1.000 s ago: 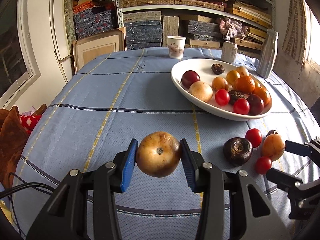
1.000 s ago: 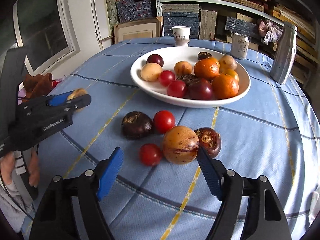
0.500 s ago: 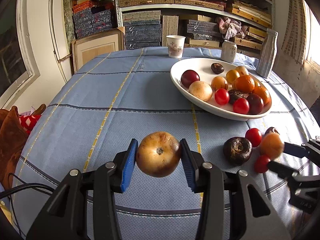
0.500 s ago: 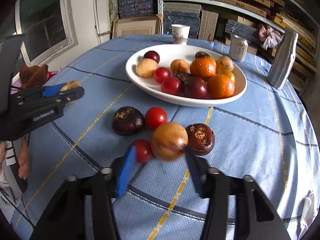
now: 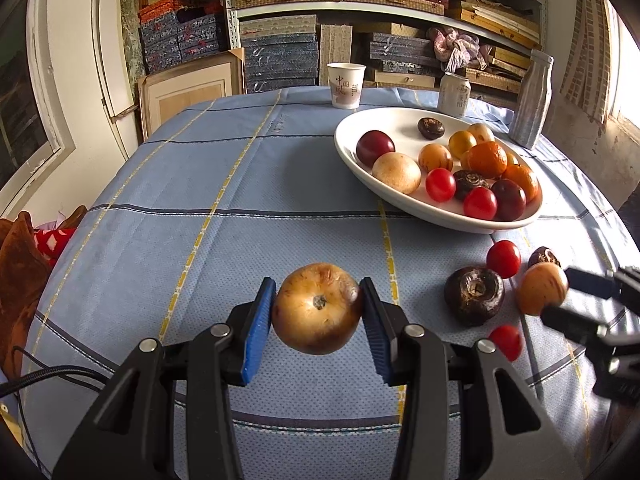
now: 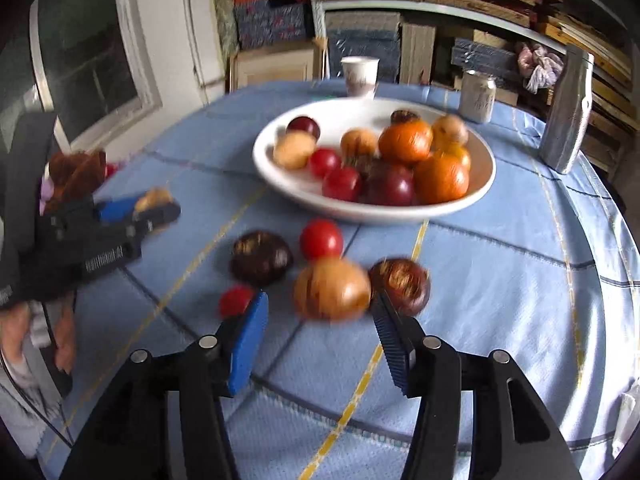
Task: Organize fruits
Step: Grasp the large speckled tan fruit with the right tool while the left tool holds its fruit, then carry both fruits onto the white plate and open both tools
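Note:
My left gripper (image 5: 318, 312) is shut on a brown-yellow round fruit (image 5: 317, 308) and holds it above the blue tablecloth. My right gripper (image 6: 320, 312) is open around a tan-orange fruit (image 6: 331, 288), with a gap on the blue-pad side; it shows at the right edge of the left wrist view (image 5: 541, 288). A white oval plate (image 5: 352, 148) holds several fruits: oranges, red tomatoes, plums, dark chestnuts. Loose on the cloth lie two dark chestnuts (image 6: 262, 258) (image 6: 400, 286) and two red tomatoes (image 6: 321, 239) (image 6: 235, 300).
A paper cup (image 5: 346, 85), a white can (image 5: 454, 93) and a grey bottle (image 5: 532, 98) stand at the table's far side behind the plate. Shelves of boxes fill the back wall. A brown cushion (image 5: 20, 264) lies off the left edge.
My right gripper has moved forward over the loose fruits and narrowed around the tan-orange fruit. My left gripper has held still with its fruit.

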Demonstrator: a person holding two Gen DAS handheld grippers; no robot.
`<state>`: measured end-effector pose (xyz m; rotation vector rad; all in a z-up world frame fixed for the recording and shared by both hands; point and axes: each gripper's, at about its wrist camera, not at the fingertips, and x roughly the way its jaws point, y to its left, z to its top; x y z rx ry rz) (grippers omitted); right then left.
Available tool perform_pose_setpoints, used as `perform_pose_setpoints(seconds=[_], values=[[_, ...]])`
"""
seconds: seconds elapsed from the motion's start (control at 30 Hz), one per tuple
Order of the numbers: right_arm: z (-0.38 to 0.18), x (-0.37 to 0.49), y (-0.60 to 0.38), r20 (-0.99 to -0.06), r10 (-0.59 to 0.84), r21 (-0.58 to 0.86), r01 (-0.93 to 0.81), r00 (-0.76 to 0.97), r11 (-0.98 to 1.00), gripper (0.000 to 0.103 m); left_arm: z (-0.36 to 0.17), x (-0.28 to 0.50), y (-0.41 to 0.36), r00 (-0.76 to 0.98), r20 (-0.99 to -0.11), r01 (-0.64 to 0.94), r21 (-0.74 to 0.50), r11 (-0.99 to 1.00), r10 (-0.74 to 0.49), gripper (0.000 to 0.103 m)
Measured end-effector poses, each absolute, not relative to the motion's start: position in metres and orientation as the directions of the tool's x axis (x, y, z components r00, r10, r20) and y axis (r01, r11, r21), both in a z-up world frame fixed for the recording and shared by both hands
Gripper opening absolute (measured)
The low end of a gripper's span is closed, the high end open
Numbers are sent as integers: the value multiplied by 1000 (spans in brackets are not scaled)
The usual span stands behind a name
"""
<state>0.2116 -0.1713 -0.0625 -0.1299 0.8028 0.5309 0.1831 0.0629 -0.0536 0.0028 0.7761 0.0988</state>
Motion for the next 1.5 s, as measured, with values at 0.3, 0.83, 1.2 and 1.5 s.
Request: perform_pose_setpoints(seconds=[0.3,0.83,1.2,1.5], values=[[-72,215,-153,-762,350,2,-539,545,842,57,-56,184,61,702,-707,-79,41,996,85,42],[-77,207,-172,-765,389,82,-522,513,849,44,-63,190,63,673,-739,-57,-20,998,24,42],[6,214,-223,-590,446,170,-437,673,883,44,9,199,60,758,-652,-32,-63,997,-17,42],[77,276,-224,-482,445,200,-400,755,894,44,58,274,25,795,-601,34,-95,995,-84,42]])
